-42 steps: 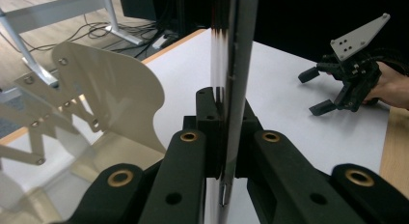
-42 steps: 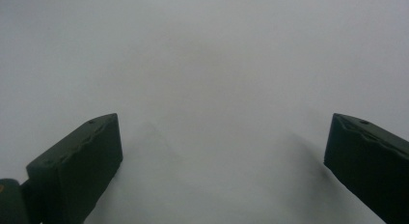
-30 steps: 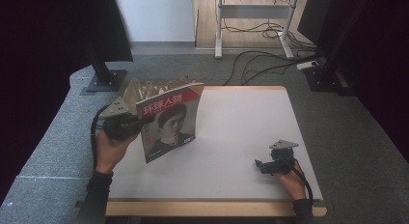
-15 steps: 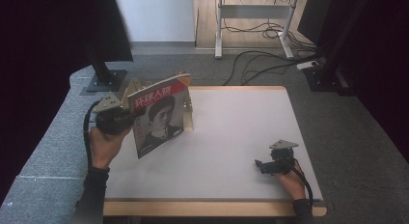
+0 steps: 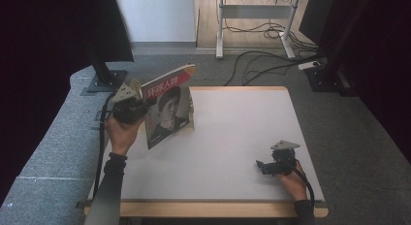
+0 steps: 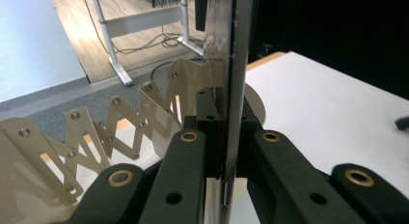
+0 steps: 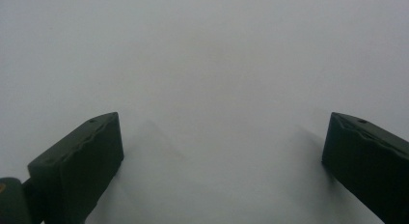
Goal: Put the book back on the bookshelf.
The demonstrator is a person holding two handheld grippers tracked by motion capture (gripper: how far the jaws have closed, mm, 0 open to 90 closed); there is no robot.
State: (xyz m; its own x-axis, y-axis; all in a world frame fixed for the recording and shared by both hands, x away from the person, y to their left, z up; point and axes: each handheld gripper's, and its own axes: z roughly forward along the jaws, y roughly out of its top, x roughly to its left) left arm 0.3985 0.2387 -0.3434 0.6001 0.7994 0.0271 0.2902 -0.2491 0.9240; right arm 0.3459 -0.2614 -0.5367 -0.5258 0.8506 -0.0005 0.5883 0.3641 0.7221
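Left gripper (image 5: pixel 138 107) has its jaws clamped on the edge of a magazine (image 5: pixel 168 106), held upright over the far left of the table (image 5: pixel 242 133); it looks light, glossy, floppy, best pinched near the spine; right gripper (image 5: pixel 264 167) rests with jaws apart.

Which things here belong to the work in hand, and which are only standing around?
In the work: magazine, clamped upright in the left tongs; folding rack beside it.

Standing around: right tongs, open on the table; floor cables; desk frame.
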